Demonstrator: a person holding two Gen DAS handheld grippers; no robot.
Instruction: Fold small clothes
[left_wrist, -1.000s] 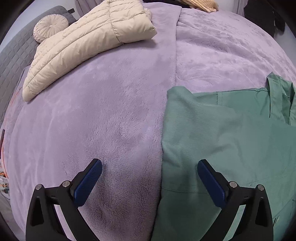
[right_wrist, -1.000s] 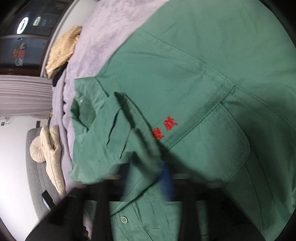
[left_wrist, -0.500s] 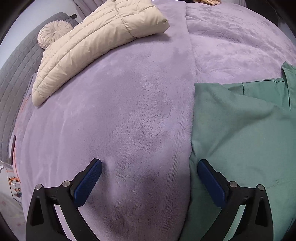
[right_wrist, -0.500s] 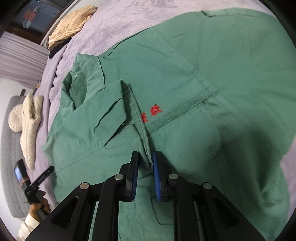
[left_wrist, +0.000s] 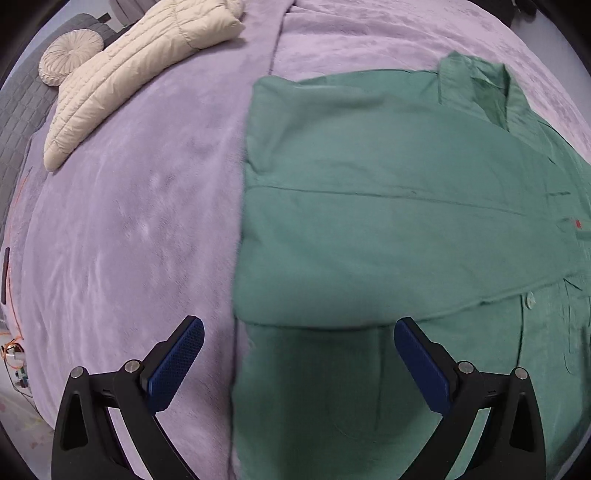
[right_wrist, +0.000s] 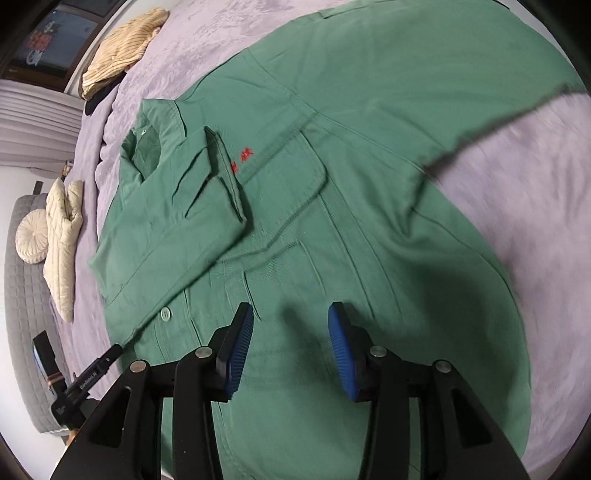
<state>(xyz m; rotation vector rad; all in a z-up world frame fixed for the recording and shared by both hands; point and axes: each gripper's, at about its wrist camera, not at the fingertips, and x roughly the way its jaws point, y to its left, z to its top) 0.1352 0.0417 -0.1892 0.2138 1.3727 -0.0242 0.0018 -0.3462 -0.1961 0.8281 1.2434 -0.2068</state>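
Observation:
A green button-up shirt (left_wrist: 388, 206) lies front up on the purple blanket, with one sleeve folded across its chest. In the right wrist view the shirt (right_wrist: 351, 166) shows red embroidery, a chest pocket and the folded sleeve (right_wrist: 177, 221); its other sleeve stretches out at the upper right. My left gripper (left_wrist: 295, 365) is open and empty, above the shirt's left edge. My right gripper (right_wrist: 291, 347) is open and empty, just above the shirt's lower front. The left gripper also shows at the right wrist view's lower left (right_wrist: 88, 373).
A cream quilted jacket (left_wrist: 140, 70) and a round cushion (left_wrist: 70, 55) lie at the far left on the purple blanket (left_wrist: 129, 221). A striped beige garment (right_wrist: 118, 48) lies at the bed's far end. A grey quilted headboard (right_wrist: 22, 314) is on the left.
My right gripper has opened, let go of the sleeve cuff and drawn back toward the hem. My left gripper has shifted right over the shirt's edge, staying open.

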